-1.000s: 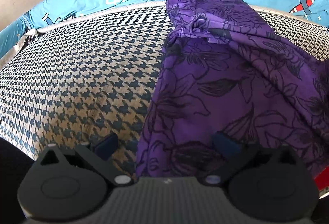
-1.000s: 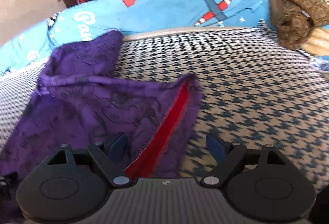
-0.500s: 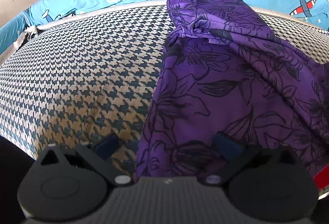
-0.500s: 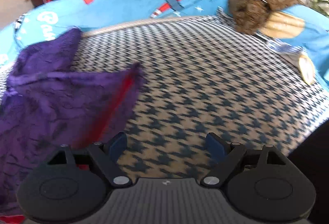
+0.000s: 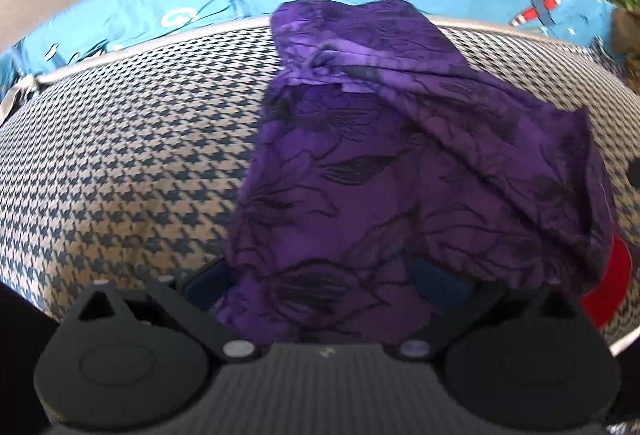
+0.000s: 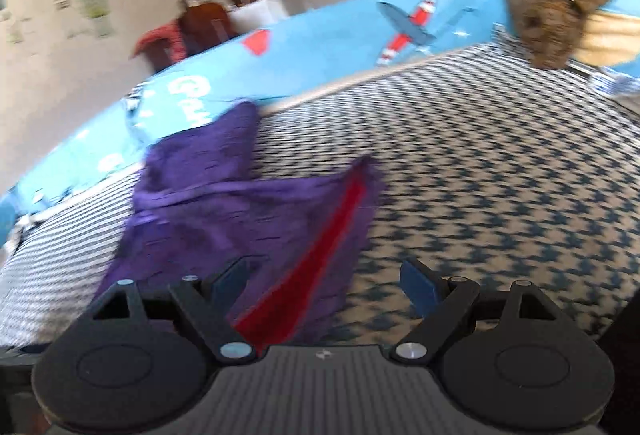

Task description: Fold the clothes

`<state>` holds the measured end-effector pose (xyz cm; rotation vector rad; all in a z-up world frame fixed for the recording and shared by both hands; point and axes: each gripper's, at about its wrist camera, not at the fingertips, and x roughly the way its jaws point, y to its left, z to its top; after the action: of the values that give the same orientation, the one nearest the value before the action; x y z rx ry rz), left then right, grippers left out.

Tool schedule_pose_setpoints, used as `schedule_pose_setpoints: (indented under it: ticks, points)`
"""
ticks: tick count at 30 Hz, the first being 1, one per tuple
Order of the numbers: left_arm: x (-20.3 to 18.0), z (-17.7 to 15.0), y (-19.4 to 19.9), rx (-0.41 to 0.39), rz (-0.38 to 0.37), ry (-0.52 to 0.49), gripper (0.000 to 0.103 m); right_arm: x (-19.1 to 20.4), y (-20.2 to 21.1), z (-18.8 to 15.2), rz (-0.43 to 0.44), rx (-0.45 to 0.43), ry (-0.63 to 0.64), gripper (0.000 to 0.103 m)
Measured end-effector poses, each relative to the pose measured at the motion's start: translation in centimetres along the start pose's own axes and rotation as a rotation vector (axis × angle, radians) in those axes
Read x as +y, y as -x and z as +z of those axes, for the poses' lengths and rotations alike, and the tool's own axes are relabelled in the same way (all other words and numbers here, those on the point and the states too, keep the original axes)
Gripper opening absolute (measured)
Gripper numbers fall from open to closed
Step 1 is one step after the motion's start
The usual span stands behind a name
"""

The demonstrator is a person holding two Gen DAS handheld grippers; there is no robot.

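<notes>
I am seeing the right gripper [image 6: 326, 285] swinging back from the bare houndstooth bed [image 6: 500, 171] toward the purple garment [image 6: 224, 219], its jaws wide and empty over the red strip [image 6: 320, 255], so a fold is being lined up rather than made. The left gripper [image 5: 324, 275] is holding its place, jaws spread with the near hem lying between them, unpinched. The garment is lying rumpled mid-bed against the blue sheet [image 5: 200, 3]; a brown bundle [image 6: 556, 15] is sitting well clear.
</notes>
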<state>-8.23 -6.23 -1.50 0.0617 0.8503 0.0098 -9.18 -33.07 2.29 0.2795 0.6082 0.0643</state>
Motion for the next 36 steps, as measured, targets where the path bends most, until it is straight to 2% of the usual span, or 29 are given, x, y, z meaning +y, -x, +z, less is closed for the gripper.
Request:
schedule_pose_setpoints:
  ticks: [3,5,6,8,11,12,15,16,19,23,26,29,31,34,36]
  points:
    - [-0.7,-0.2,0.1,-0.001,-0.008,-0.028,0.103,1.4,0.4,-0.6,0.063,0.004,0.056,0.079]
    - [-1.0,-0.3,0.1,0.001,-0.008,-0.045,0.103,2.2,0.6,-1.1,0.106,0.013,0.092,0.069]
    - [-1.2,-0.4,0.0,0.004,-0.006,-0.051,0.103,2.7,0.8,-1.4,0.129,0.02,0.119,0.067]
    - [-1.3,-0.5,-0.1,0.008,-0.007,-0.054,0.103,3.9,0.9,-2.1,0.14,0.015,0.19,0.058]
    - [-1.2,-0.7,-0.2,0.02,-0.016,-0.049,0.103,5.6,1.0,-3.1,0.156,0.006,0.297,0.053]
    - [-1.2,-0.8,-0.3,0.024,-0.02,-0.048,0.103,5.8,0.9,-3.3,0.148,0.008,0.317,0.051]
    - [-1.1,-1.0,-0.2,0.034,-0.031,-0.046,0.103,6.3,0.2,-3.8,0.119,0.022,0.36,0.033]
    - [-1.1,-1.0,-0.2,0.037,-0.035,-0.045,0.103,6.4,-0.1,-4.0,0.106,0.033,0.365,0.021]
    - [-1.1,-1.2,0.0,0.056,-0.062,-0.053,0.103,5.8,-0.6,-3.9,0.055,0.058,0.347,0.01]
    - [-1.8,-1.6,0.2,0.07,-0.075,-0.104,0.103,4.5,-0.6,-3.7,-0.001,0.088,0.276,0.007]
    - [-2.0,-1.8,0.3,0.068,-0.082,-0.121,0.103,3.5,-0.3,-3.7,-0.002,0.114,0.221,0.007]
    - [-2.0,-1.8,0.3,0.07,-0.086,-0.123,0.103,3.3,0.7,-3.1,0.04,0.066,0.185,0.007]
    - [-2.1,-1.8,0.3,0.071,-0.09,-0.127,0.103,3.9,1.3,-3.1,0.079,0.024,0.214,0.007]
    - [-2.2,-1.9,0.4,0.071,-0.095,-0.139,0.103,5.0,1.6,-3.6,0.156,0.031,0.264,0.008]
    - [-2.2,-1.9,0.4,0.071,-0.098,-0.144,0.103,5.5,1.2,-3.9,0.168,0.049,0.293,0.01]
